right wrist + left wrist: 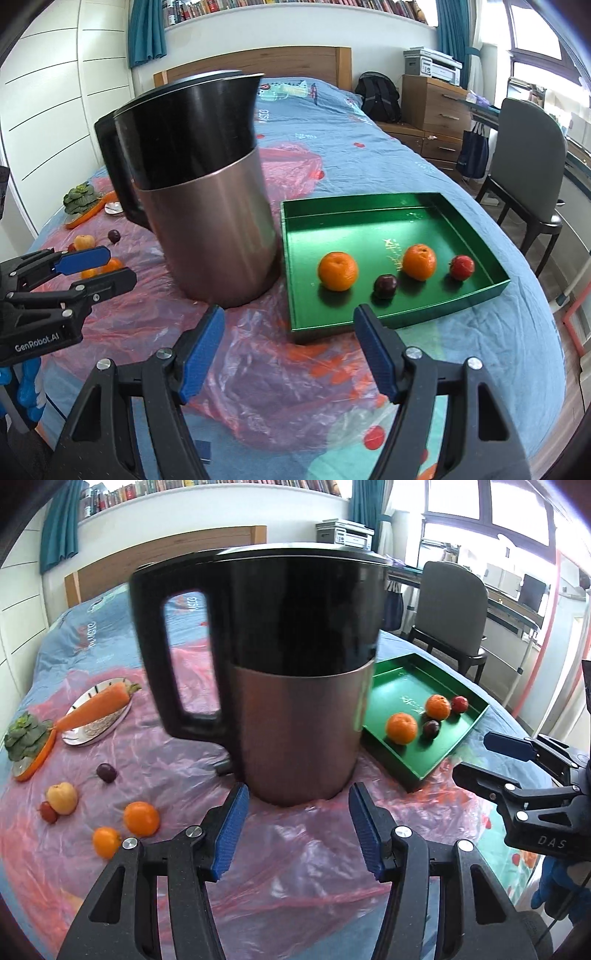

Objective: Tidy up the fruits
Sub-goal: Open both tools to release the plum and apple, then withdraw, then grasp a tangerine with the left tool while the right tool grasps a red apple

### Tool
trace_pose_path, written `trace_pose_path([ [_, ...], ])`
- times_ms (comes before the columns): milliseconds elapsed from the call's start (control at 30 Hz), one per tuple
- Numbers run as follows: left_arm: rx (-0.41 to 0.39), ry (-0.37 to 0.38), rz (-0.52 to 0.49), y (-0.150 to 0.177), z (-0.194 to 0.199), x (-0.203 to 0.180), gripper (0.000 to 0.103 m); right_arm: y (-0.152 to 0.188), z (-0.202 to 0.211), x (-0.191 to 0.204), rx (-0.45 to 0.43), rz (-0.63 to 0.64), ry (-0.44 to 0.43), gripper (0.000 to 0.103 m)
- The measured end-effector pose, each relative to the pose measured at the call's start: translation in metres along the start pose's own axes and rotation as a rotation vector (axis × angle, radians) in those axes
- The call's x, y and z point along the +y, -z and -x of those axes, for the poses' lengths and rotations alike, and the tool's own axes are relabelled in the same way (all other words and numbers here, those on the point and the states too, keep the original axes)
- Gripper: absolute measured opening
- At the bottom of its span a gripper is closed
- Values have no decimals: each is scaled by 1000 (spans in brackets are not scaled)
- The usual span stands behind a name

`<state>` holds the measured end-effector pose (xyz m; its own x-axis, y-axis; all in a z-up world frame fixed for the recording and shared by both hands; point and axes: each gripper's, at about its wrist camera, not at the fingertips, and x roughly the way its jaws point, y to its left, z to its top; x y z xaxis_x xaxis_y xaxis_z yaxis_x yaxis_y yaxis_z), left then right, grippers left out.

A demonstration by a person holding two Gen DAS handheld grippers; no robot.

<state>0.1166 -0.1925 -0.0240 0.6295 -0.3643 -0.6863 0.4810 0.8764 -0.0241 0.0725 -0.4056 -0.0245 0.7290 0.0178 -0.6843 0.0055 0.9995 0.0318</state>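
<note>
My left gripper [297, 827] is open and empty, close in front of a tall kettle [295, 686]. Left of it, loose on the plastic sheet, lie two oranges [141, 818], a yellow peach-like fruit [62, 797], a small red fruit [48, 811] and a dark plum [107, 772]. My right gripper [288, 347] is also open and empty, just short of the green tray's [332, 229] near edge. The tray holds two oranges [338, 270], a dark plum [385, 285] and a red fruit [461, 267].
The kettle [199, 192] stands between the loose fruit and the tray. A carrot [99, 705] lies on a silver plate and leafy greens [26, 734] on an orange plate at far left. Everything rests on a bed; a chair [532, 166] stands beyond its right side.
</note>
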Motion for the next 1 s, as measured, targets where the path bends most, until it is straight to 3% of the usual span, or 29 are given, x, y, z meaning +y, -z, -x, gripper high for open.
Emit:
trace_pose_path([
  [267,24,-111,77,33,9,83,50,2,-27,80,36,89,-165,103],
  [600,75,-177,215,61,-3,175,50,5,-78,178,111,227,-348,103],
  [800,110,-151,265,69,-20,199,50,7,-110,222,164,288,-424,103],
  [1000,140,-112,293,71,-38,204,50,4,-139,237,208,285,-446,100],
])
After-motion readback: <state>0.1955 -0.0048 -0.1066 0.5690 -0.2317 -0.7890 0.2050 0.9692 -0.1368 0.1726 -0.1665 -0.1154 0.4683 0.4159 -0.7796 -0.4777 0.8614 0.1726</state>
